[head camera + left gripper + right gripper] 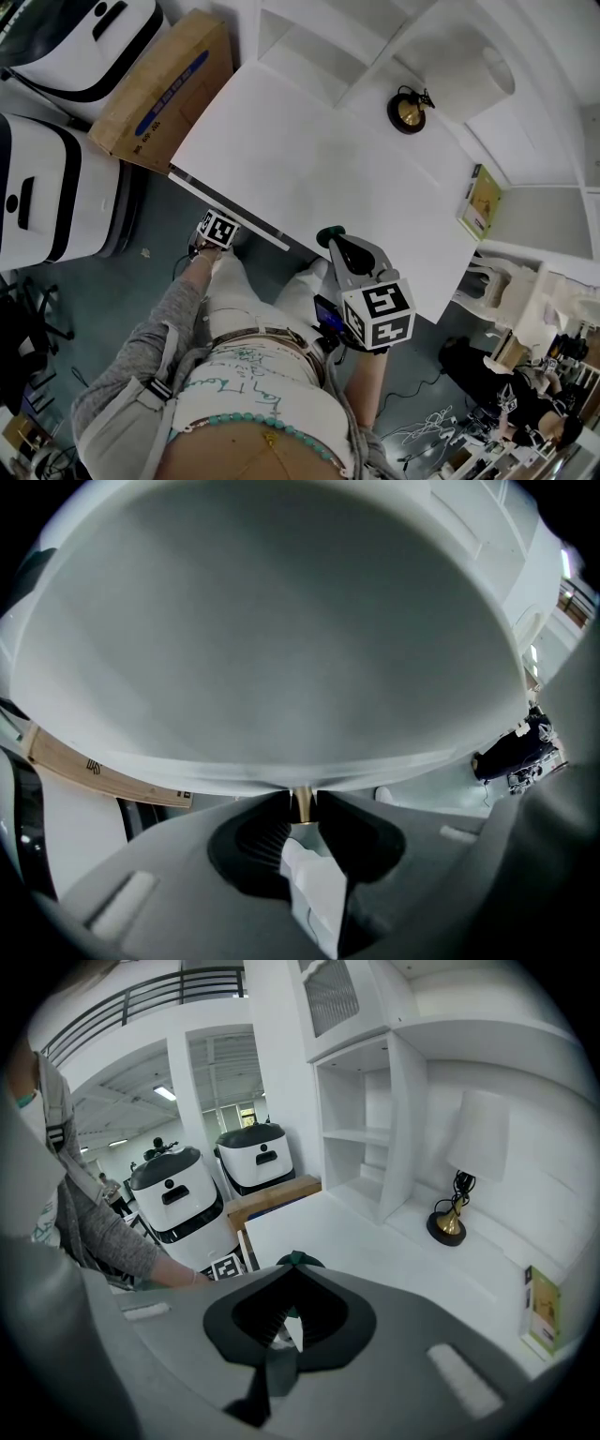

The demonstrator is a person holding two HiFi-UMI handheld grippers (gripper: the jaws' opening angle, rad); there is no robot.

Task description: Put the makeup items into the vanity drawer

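Observation:
The white vanity table (319,169) fills the middle of the head view, with a dark gap along its front edge where the drawer (230,211) sits. My left gripper (217,230) is tucked under that edge. In the left gripper view it (302,797) is shut on the drawer's small brass knob (302,806), and the white drawer front (281,667) fills the frame. My right gripper (331,236) hovers over the front edge to the right, shut with a small dark green item (298,1259) showing at its tips. No other makeup items are in view.
A small lamp (409,110) with a white shade stands at the back of the table beside open white shelves (361,1138). A yellow-green booklet (482,202) lies at the right edge. A cardboard box (164,89) and white machines (56,187) stand to the left.

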